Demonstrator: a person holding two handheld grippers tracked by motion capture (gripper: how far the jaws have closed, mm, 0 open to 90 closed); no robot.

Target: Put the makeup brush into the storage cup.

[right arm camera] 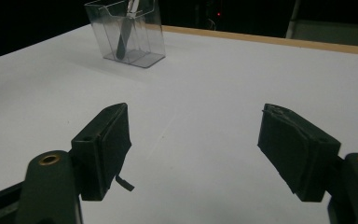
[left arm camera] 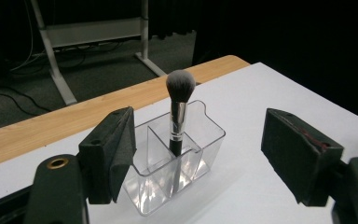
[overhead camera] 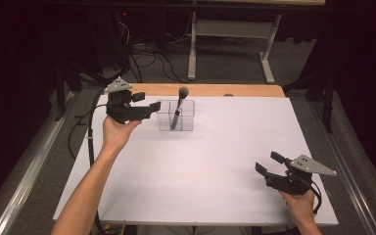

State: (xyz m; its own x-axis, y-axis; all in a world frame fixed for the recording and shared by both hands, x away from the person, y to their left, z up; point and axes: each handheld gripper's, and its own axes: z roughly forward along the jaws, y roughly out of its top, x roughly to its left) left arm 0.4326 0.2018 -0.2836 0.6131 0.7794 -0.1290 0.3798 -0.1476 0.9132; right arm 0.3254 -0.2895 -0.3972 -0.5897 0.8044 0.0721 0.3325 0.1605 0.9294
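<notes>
High view is showing my left gripper (overhead camera: 152, 104) gaping wide, empty, just beside the clear organizer (overhead camera: 176, 115), which is sitting near the white board's (overhead camera: 205, 161) far edge with the makeup brush (overhead camera: 179, 105) standing inside. My right gripper (overhead camera: 269, 163) is hovering wide, empty, near the board's right corner, bare surface lying between.

One makeup brush (left arm camera: 180, 112), one clear organizer (left arm camera: 177, 161), two hand-held grippers (overhead camera: 154, 105) (overhead camera: 268, 163).

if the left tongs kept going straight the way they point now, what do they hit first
Most likely the clear organizer holding the makeup brush: it sits between the open jaws of the left tongs, just ahead. Whether a jaw already touches its near wall is unclear.
</notes>
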